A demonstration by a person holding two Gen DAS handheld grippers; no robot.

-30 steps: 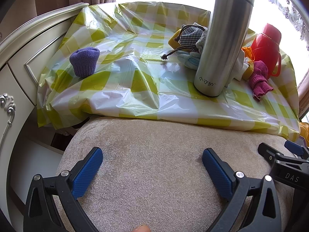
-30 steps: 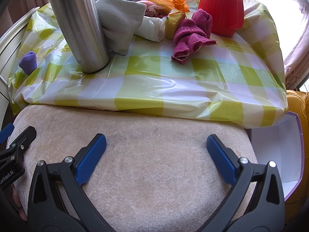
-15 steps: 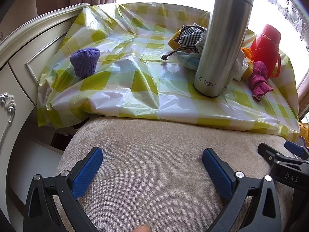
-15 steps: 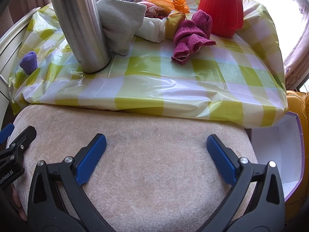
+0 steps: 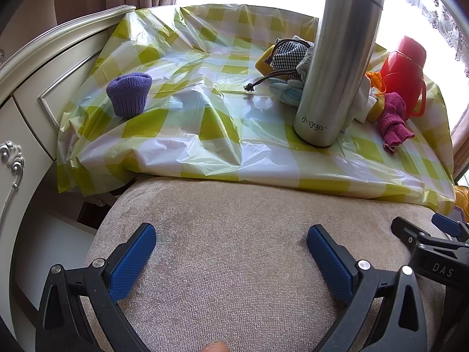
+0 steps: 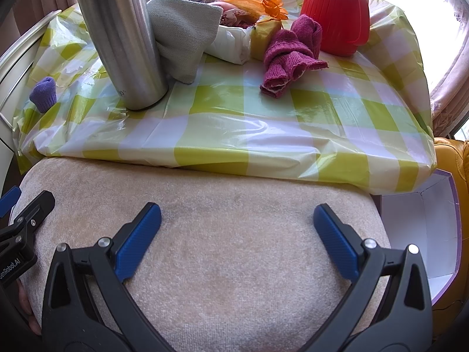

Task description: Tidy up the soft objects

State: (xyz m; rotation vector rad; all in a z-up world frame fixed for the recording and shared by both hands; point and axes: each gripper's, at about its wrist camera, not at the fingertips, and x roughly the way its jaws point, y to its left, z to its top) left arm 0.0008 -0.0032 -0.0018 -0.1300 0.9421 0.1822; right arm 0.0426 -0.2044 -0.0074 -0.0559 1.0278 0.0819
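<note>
A rolled purple sock [image 5: 129,94] sits at the left of the checked tablecloth [image 5: 205,123]; it also shows in the right wrist view [image 6: 44,94]. A magenta knit glove [image 6: 290,58] lies at the right, by a pile of soft things: a grey cloth [image 6: 181,35], a checked drawstring pouch [image 5: 288,55], a yellow sponge [image 6: 263,39] and orange fabric [image 6: 258,4]. My left gripper [image 5: 231,245] and right gripper [image 6: 237,228] are both open and empty, over a beige cushioned stool [image 5: 234,234] in front of the table.
A tall steel flask [image 5: 337,58] stands mid-table in front of the pile. A red bottle [image 6: 337,11] stands at the back right. A white open box with a purple rim [image 6: 422,234] sits low at the right, a cream cabinet [image 5: 26,111] at the left.
</note>
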